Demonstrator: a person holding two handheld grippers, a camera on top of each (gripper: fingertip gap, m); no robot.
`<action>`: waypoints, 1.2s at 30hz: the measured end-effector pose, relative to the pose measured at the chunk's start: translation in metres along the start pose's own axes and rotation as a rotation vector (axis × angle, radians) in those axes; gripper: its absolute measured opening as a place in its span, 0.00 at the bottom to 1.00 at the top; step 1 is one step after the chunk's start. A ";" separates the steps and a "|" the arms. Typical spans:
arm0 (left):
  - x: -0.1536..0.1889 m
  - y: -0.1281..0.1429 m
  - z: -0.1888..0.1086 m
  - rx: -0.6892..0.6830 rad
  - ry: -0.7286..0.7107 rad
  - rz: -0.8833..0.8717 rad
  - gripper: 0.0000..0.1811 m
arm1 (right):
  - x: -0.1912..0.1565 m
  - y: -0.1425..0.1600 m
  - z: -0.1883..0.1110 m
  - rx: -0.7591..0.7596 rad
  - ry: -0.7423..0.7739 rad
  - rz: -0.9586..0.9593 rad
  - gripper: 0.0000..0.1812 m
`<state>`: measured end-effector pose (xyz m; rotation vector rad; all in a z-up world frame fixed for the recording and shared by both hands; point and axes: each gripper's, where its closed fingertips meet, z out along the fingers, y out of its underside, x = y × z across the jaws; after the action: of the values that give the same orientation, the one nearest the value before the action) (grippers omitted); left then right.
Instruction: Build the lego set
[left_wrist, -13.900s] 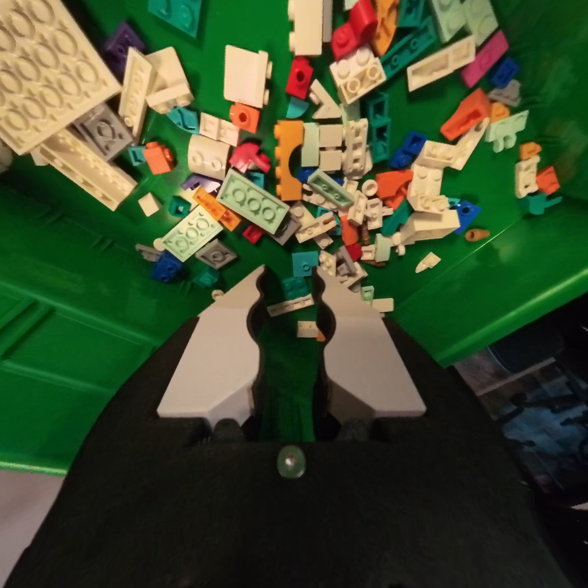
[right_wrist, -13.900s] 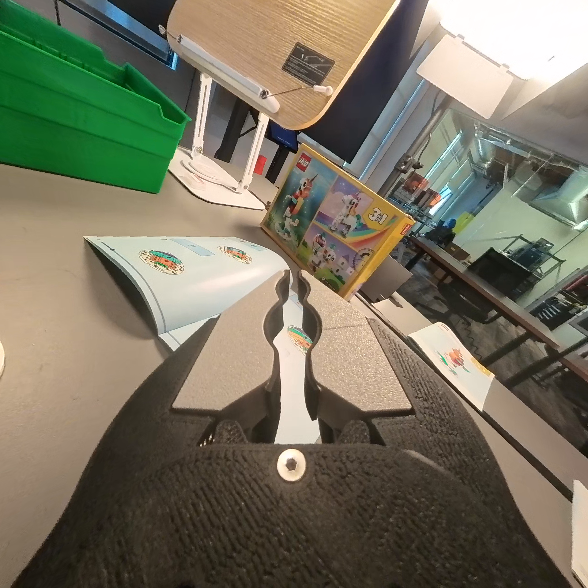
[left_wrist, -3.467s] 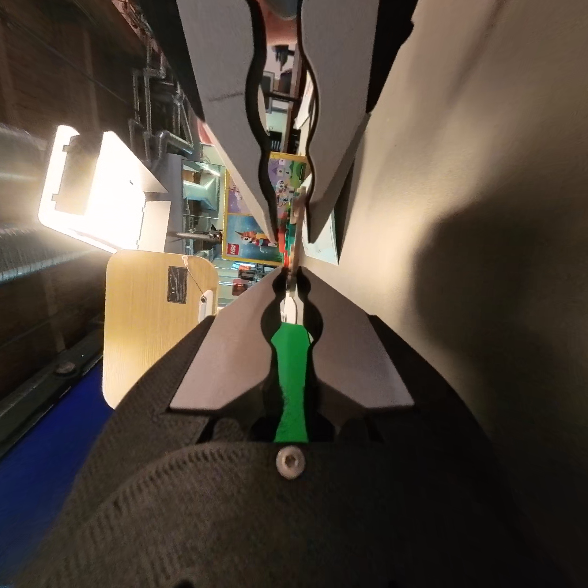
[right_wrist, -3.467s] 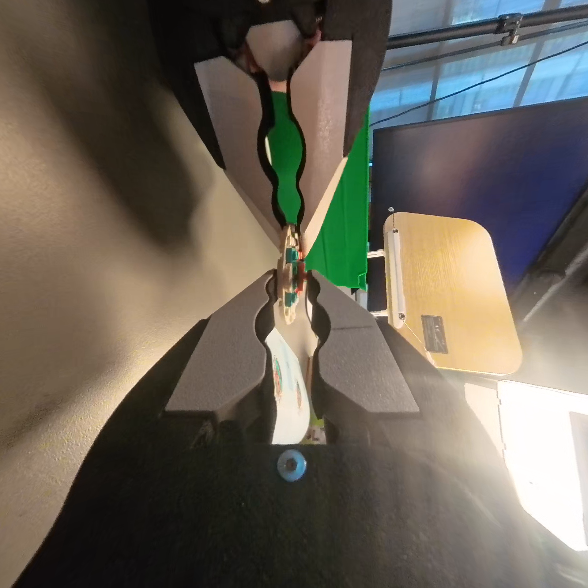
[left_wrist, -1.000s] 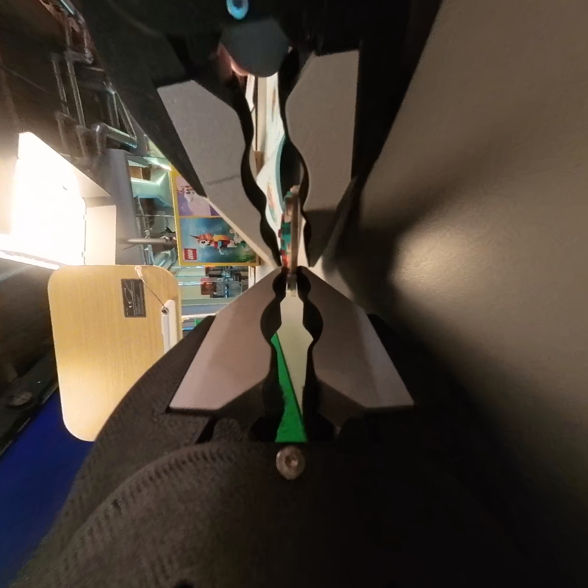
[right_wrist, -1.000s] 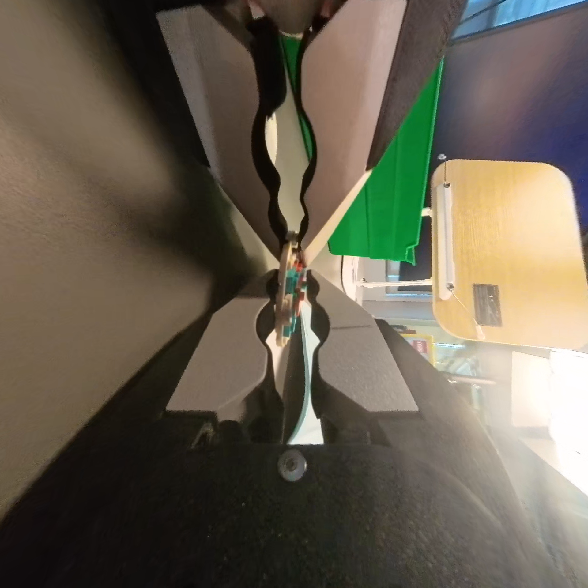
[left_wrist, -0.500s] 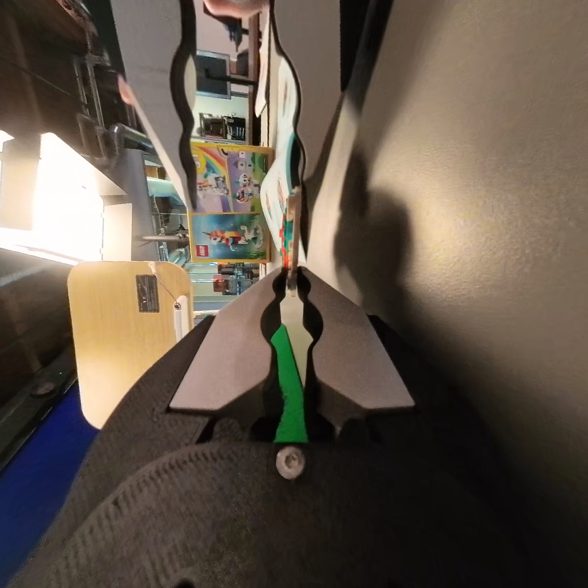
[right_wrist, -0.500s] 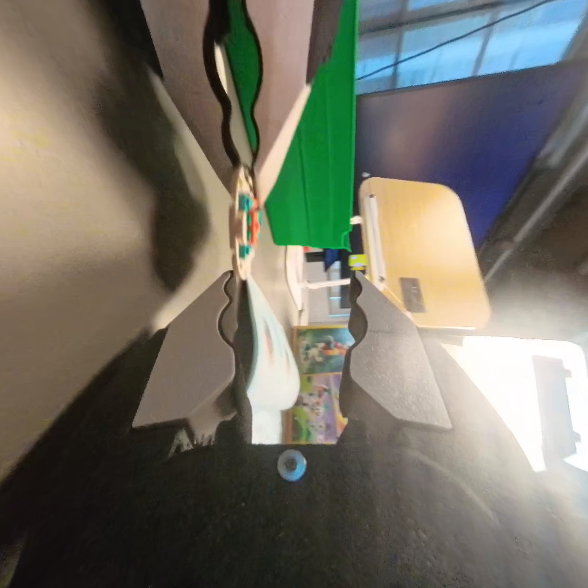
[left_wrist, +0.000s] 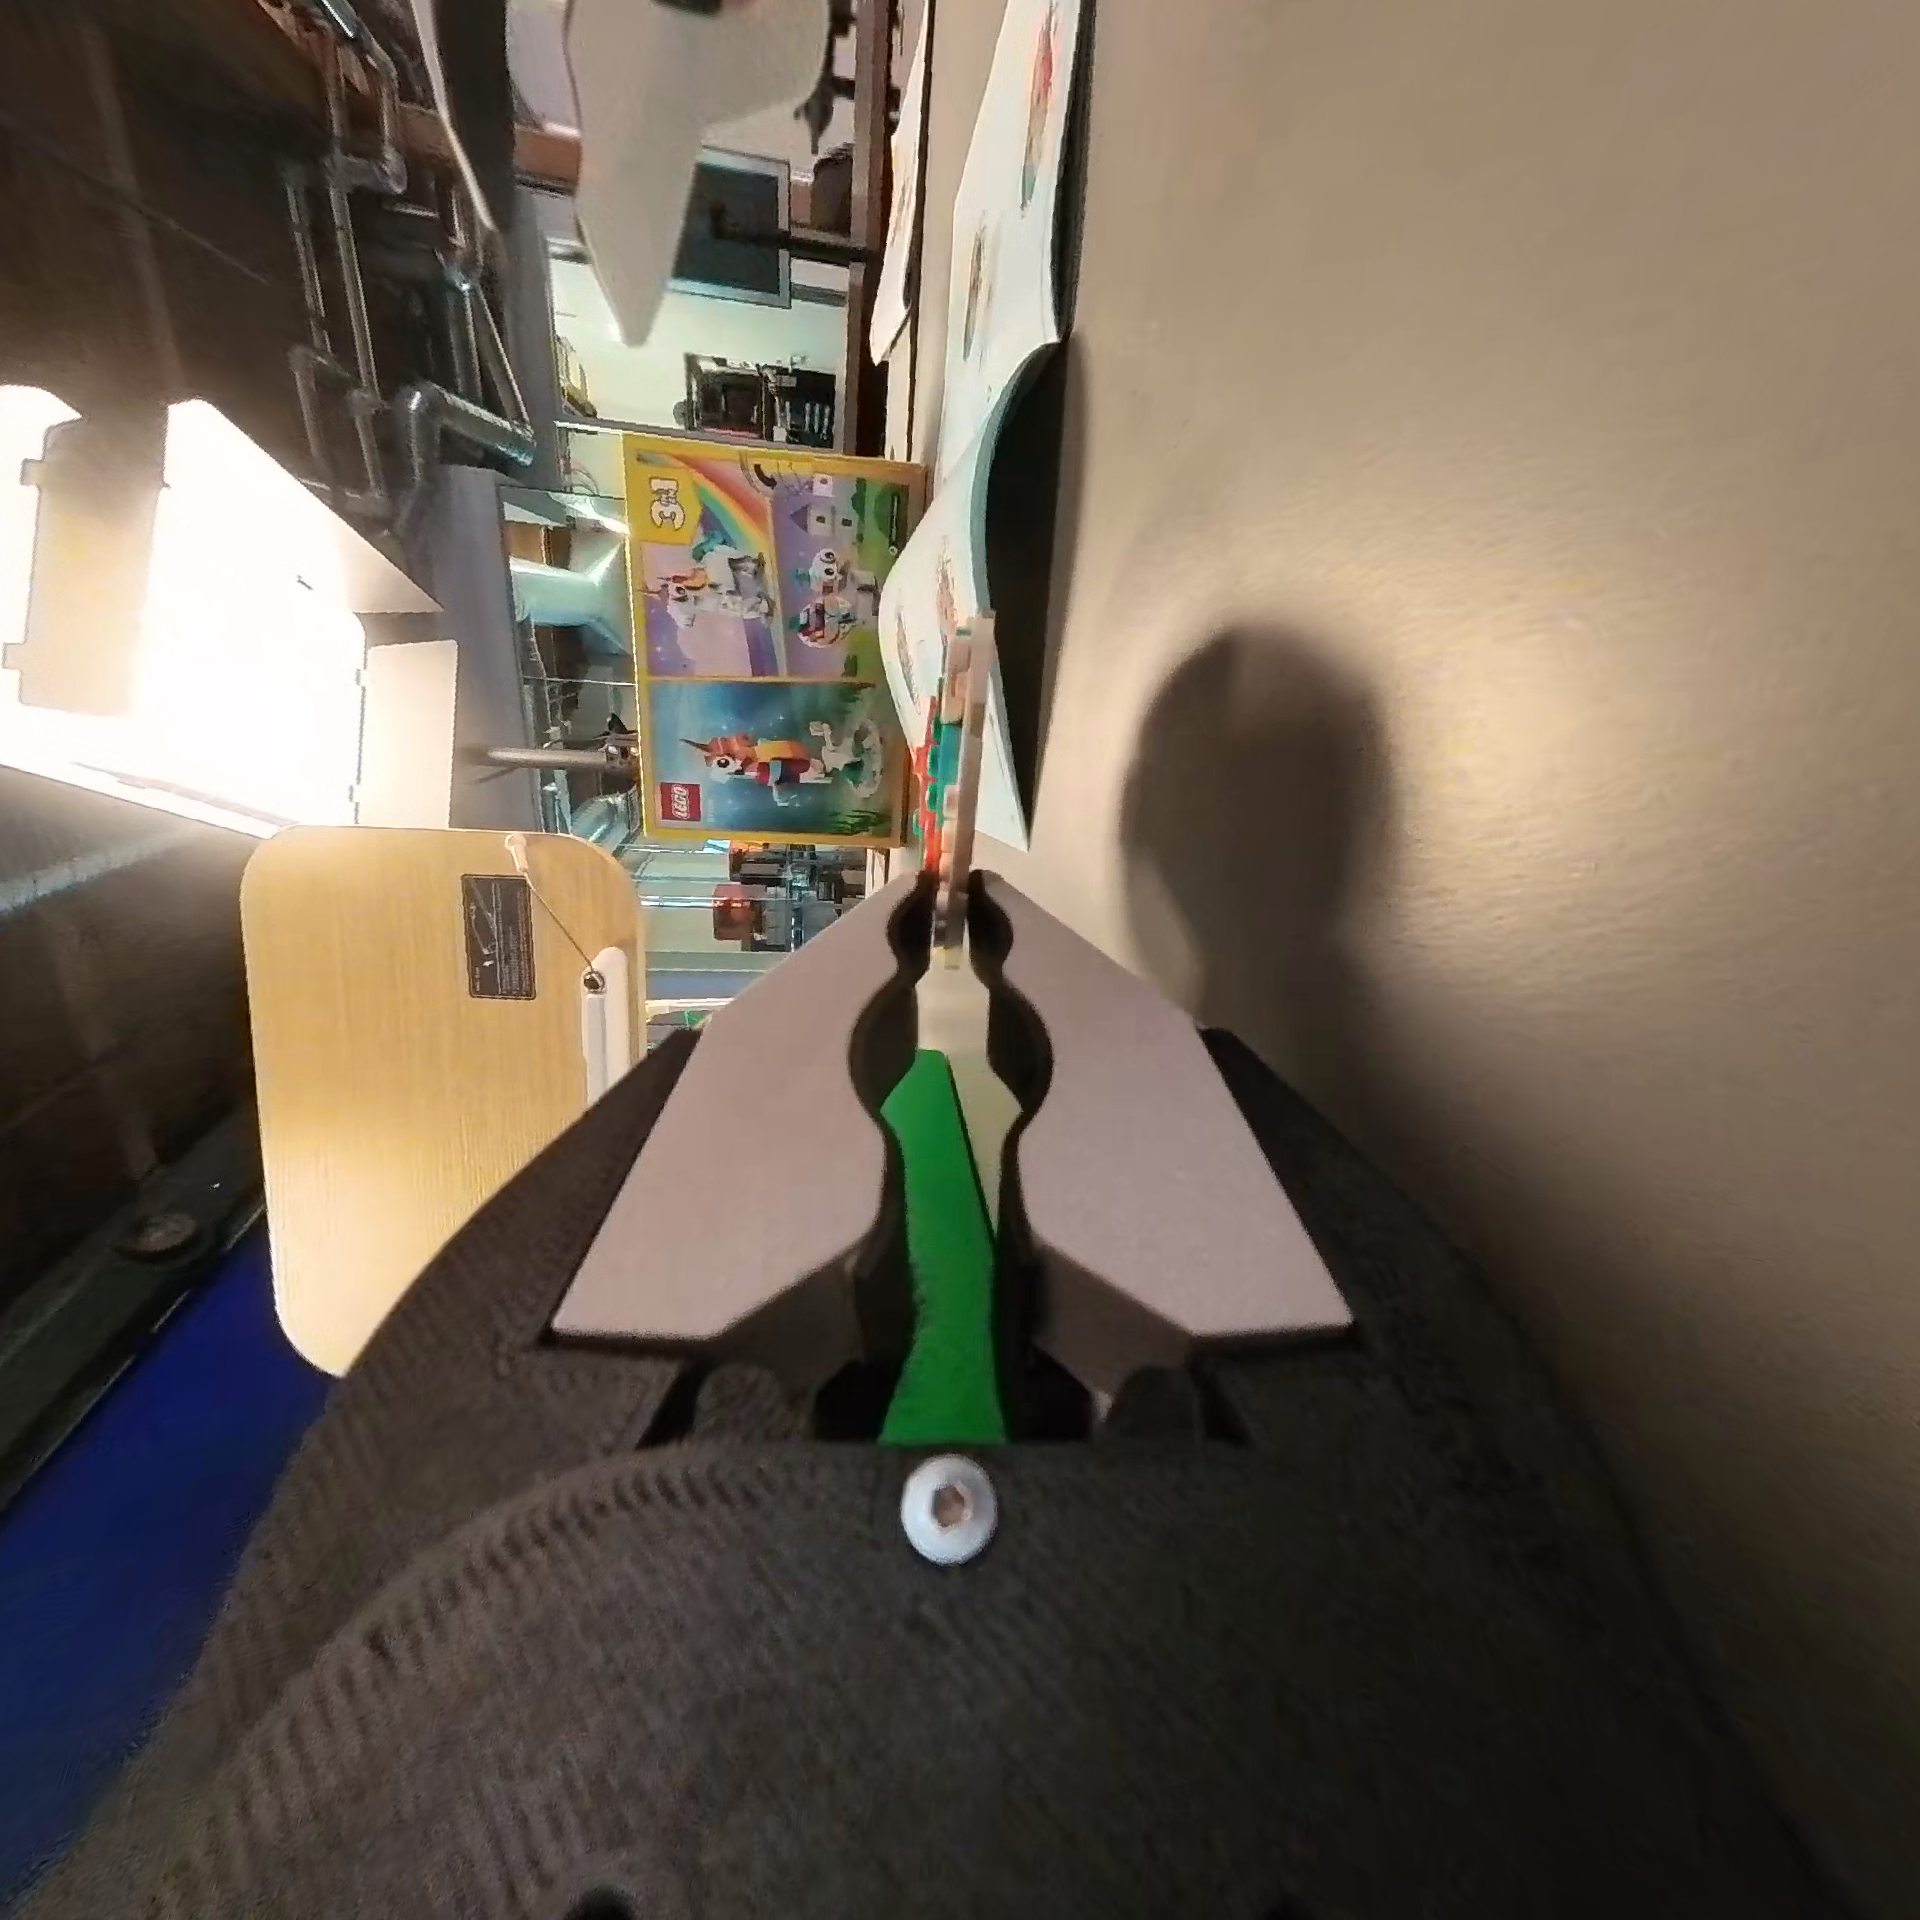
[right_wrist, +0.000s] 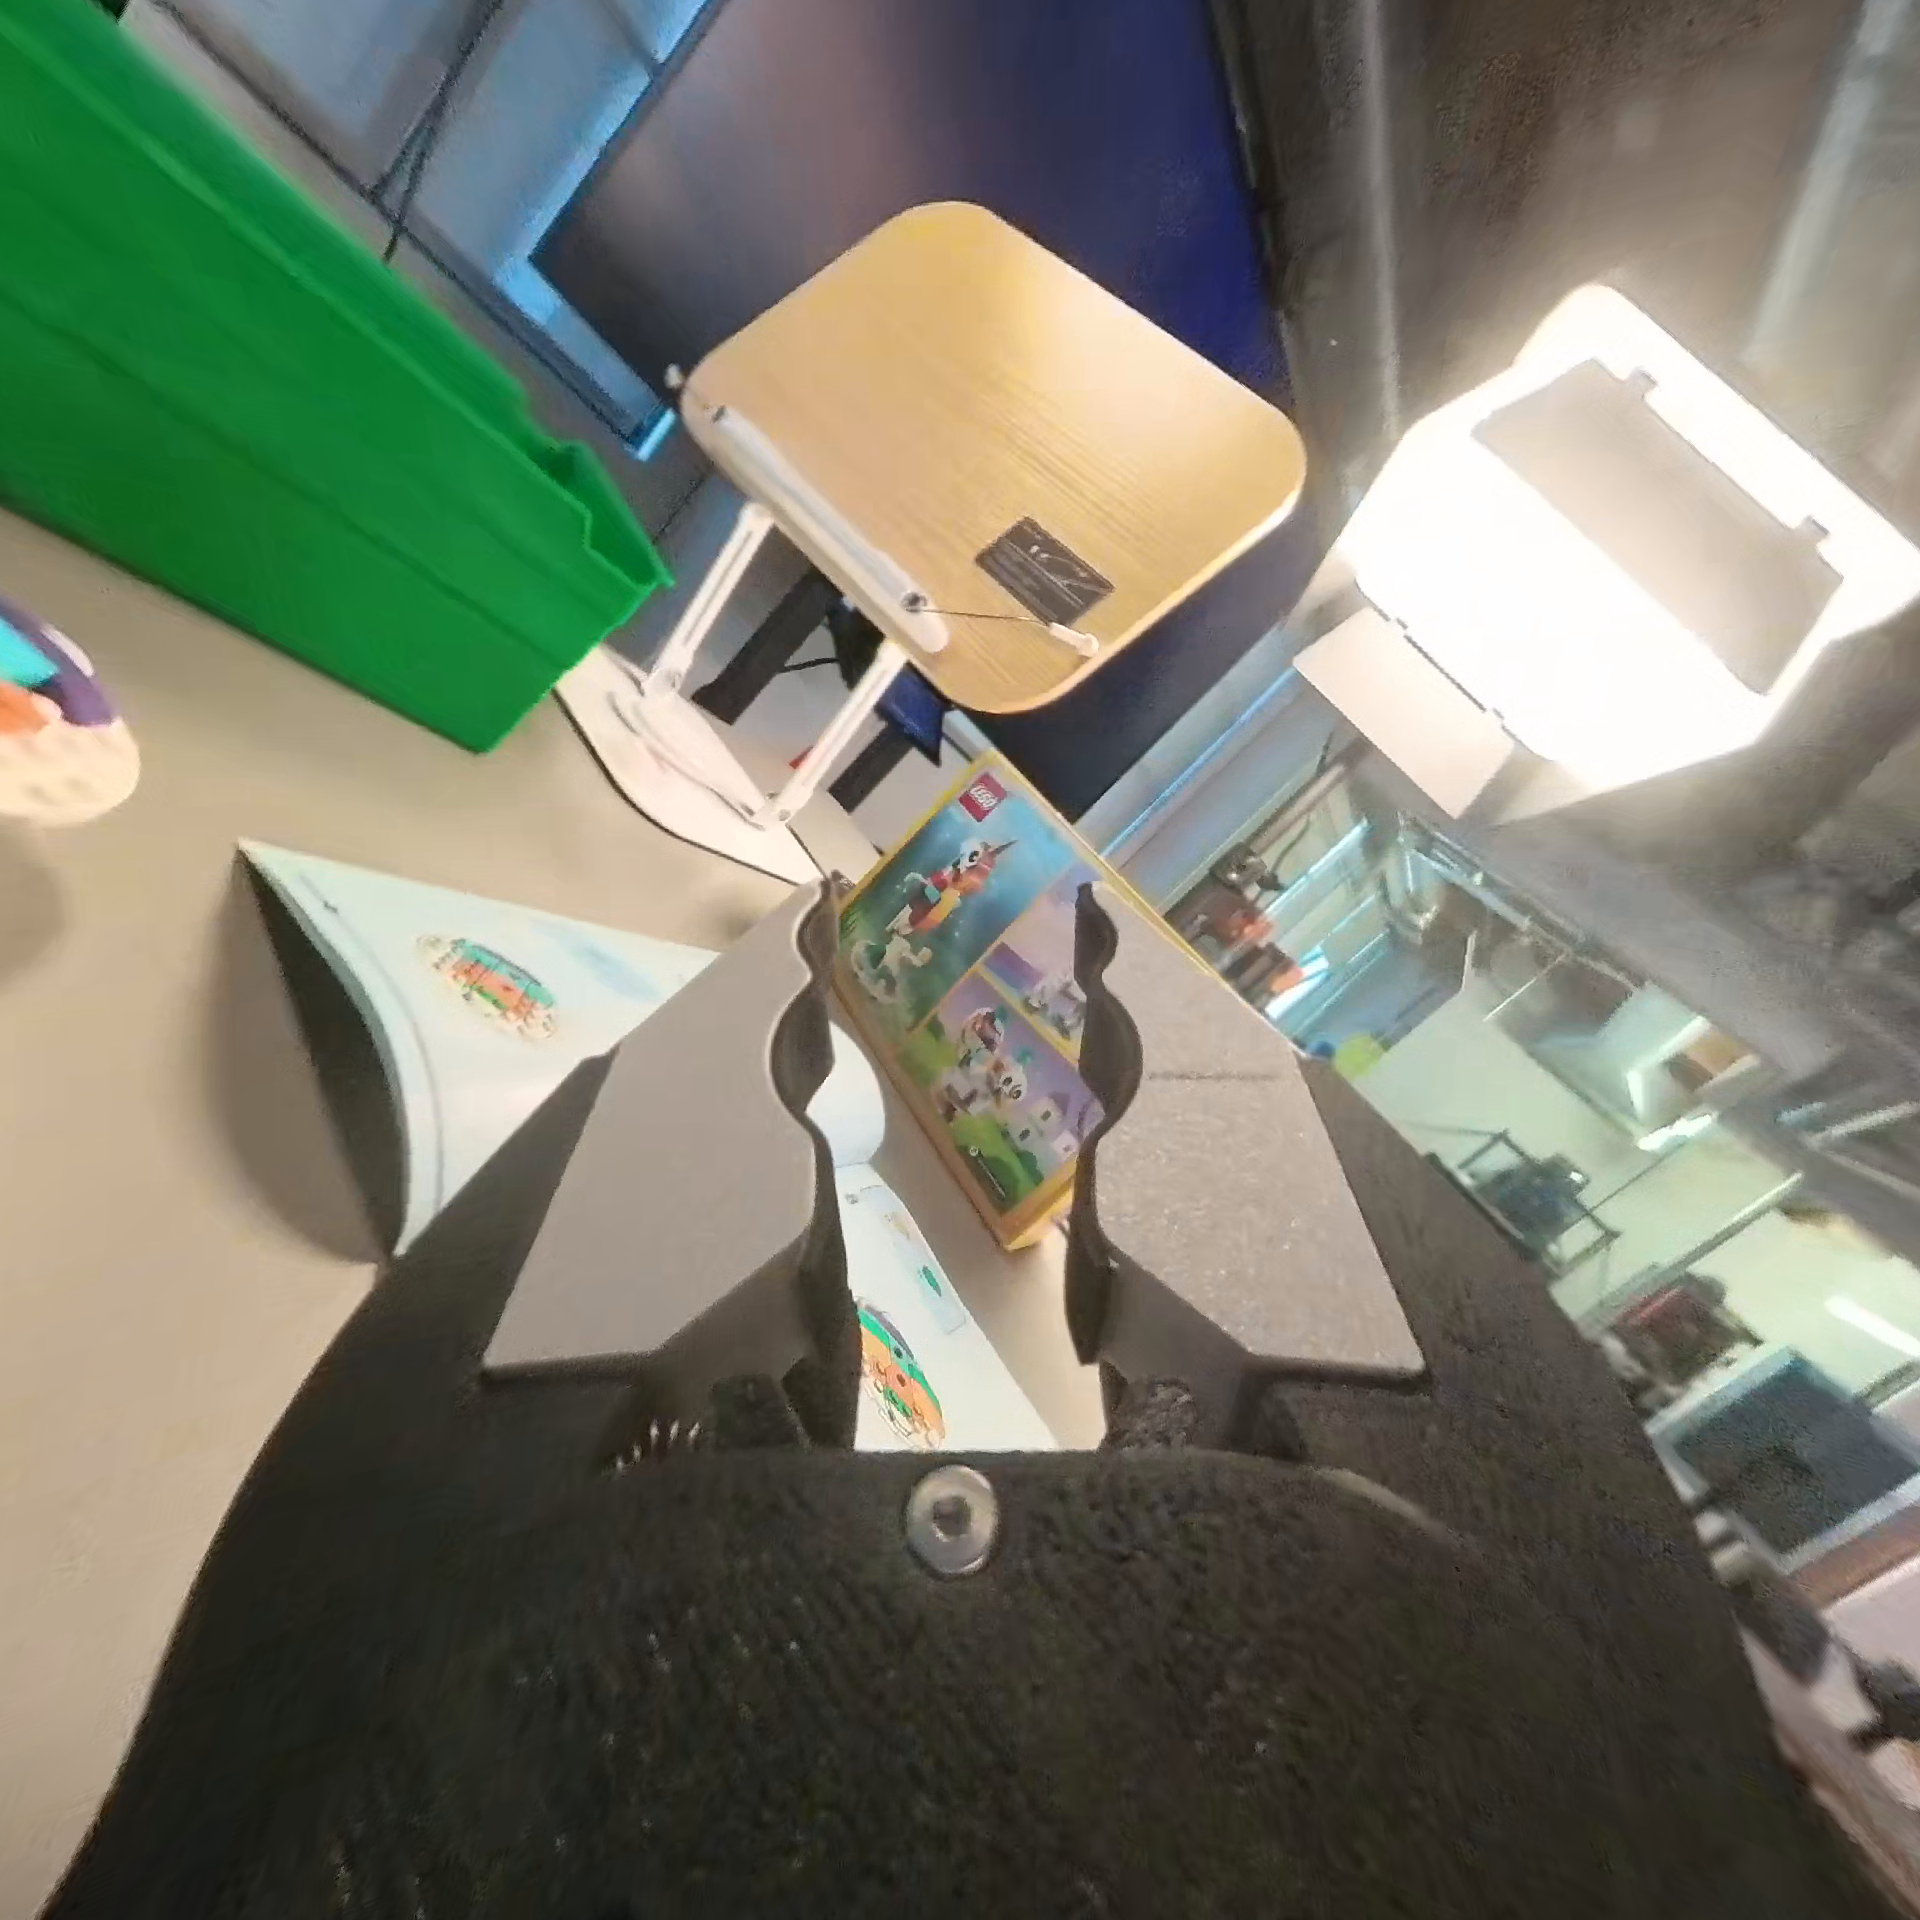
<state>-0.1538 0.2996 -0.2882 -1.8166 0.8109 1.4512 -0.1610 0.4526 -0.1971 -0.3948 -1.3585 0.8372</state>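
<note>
The left gripper is clamping its jaws on the edge of the round lego plate, holding it edge-on above the tabletop, near the instruction booklet. The right gripper is holding nothing, jaws spread wide, pointing toward the lego box beside the green bin.

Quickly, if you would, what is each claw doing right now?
Left claw: closed on the round lego plate.
Right claw: open, empty.
</note>
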 end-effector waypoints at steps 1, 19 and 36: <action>0.000 0.000 0.000 0.000 0.002 -0.003 0.03 | 0.004 0.001 0.000 0.003 0.012 0.028 0.24; 0.003 0.002 0.003 -0.019 0.004 -0.007 0.03 | 0.012 0.007 -0.001 0.003 0.025 0.120 0.17; 0.003 0.002 0.003 -0.012 0.007 -0.015 0.03 | 0.040 0.010 -0.009 0.006 0.169 0.179 0.21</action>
<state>-0.1559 0.3004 -0.2922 -1.8337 0.7922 1.4437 -0.1561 0.4904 -0.1782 -0.5763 -1.1762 0.9331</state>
